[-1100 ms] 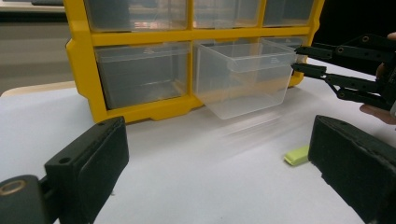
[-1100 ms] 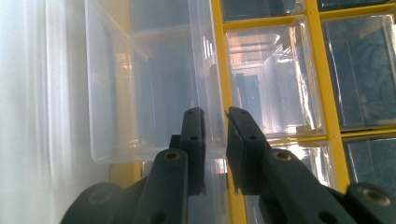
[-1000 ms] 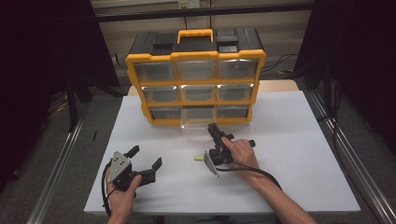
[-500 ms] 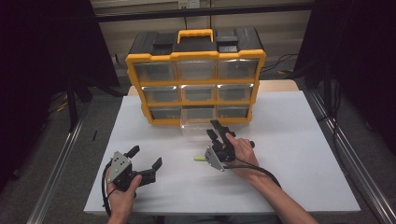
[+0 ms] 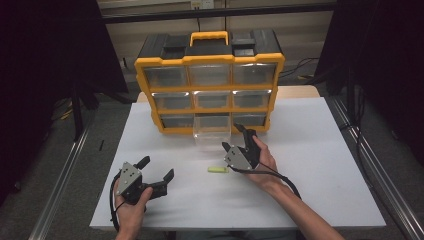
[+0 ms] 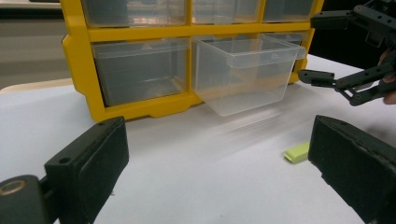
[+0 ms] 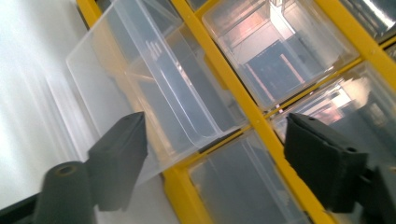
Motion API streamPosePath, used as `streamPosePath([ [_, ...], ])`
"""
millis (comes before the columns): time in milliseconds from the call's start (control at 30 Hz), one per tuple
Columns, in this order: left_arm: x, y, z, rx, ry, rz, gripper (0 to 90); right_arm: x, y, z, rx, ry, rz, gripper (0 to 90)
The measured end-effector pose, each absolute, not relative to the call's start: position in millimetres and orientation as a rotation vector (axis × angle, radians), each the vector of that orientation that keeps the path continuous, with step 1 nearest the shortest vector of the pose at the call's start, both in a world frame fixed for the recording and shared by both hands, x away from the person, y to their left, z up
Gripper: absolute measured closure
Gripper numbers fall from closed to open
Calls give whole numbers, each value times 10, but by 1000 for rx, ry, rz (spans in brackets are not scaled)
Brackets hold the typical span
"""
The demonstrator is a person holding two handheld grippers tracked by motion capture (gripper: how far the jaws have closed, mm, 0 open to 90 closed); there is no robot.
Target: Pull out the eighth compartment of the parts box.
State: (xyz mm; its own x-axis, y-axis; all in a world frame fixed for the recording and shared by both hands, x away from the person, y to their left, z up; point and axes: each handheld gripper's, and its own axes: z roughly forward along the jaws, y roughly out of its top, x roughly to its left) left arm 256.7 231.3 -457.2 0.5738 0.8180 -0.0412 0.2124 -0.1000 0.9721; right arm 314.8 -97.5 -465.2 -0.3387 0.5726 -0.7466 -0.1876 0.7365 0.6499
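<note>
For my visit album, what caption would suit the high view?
Right gripper open beside a pulled-out clear drawer of the yellow organizer; small green piece waits on the table.

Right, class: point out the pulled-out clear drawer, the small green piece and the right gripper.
Clear drawer (image 6: 243, 74), left gripper view, front wall.
Green piece (image 5: 218, 169), high view, its middle.
Right gripper (image 5: 235, 137), high view, between its open jaws.

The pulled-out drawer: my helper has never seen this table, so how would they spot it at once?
Find the yellow-and-black organizer at the back of the white table. In its bottom row, the middle clear drawer juts forward over the table. Its neighbours all sit flush in the frame.
</note>
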Motion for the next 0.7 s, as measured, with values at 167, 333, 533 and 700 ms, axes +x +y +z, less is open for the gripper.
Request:
streamPosePath([
  [167, 2568, 2322, -4570, 1626, 882, 647, 52, 3164, -1031, -4599, 421, 1798, 930, 101],
  [333, 2565, 2325, -4570, 1626, 881, 645, 52, 3190, -1107, -4572, 553, 1863, 1040, 58],
  [533, 2563, 2325, -4568, 1626, 881, 646, 52, 3207, -1219, -4527, 724, 1949, 1186, 41],
  [700, 2560, 2323, -4568, 1626, 880, 643, 53, 3238, -1302, -4496, 853, 2010, 1288, 42],
])
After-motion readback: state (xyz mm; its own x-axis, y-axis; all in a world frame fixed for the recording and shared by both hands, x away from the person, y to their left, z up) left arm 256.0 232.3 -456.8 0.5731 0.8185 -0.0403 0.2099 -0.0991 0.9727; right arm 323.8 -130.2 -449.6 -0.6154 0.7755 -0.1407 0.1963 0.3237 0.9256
